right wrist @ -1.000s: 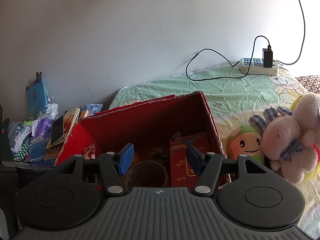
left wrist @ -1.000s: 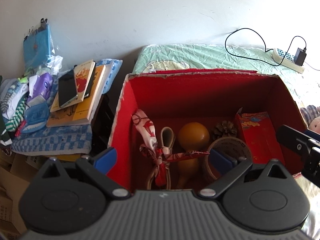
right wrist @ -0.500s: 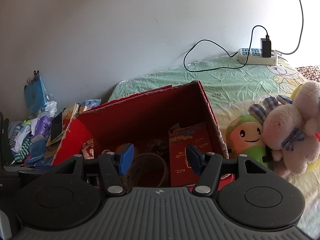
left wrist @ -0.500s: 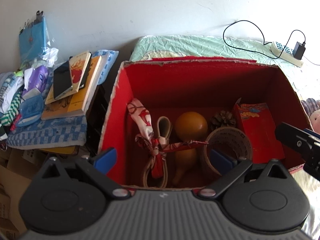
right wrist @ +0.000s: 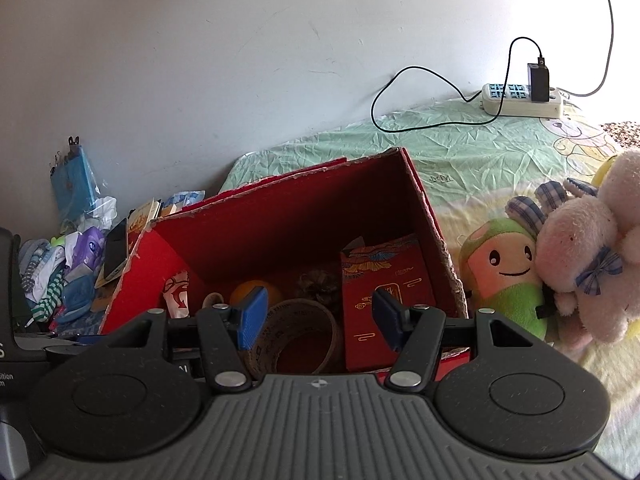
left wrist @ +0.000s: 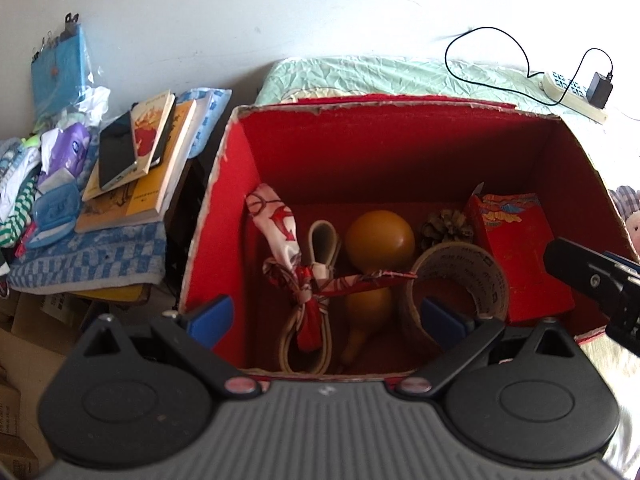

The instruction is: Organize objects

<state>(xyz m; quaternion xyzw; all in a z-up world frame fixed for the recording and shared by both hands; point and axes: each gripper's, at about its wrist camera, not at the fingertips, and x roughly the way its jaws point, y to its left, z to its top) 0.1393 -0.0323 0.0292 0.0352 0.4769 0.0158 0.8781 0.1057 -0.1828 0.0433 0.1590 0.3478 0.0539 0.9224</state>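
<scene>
An open red box [left wrist: 224, 208] [right wrist: 436, 236] stands on the bed. Inside lie a yellow gourd [left wrist: 378, 236] tied with a red-white ribbon [left wrist: 280, 228], a beige strap loop [left wrist: 322, 240], a pine cone [left wrist: 446, 226], a tape roll [left wrist: 488, 276] [right wrist: 298, 314] and a red packet [left wrist: 524, 256] [right wrist: 388, 296]. My left gripper [left wrist: 324, 318] hovers open over the box's near edge, empty. My right gripper [right wrist: 316, 318] is open and empty above the box's right part. Its tip [left wrist: 592, 280] shows at the left wrist view's right edge.
Left of the box, books with a phone [left wrist: 118, 154] on top rest on a blue checked cloth [left wrist: 92, 258], beside packets and clothes. Plush toys [right wrist: 560, 252] lie right of the box on the green sheet [right wrist: 472, 148]. A power strip [right wrist: 520, 100] with a cable sits by the wall.
Both grippers have risen and pulled back a little from the box, so more of its inside shows. Nothing in the box has moved. Both stay open.
</scene>
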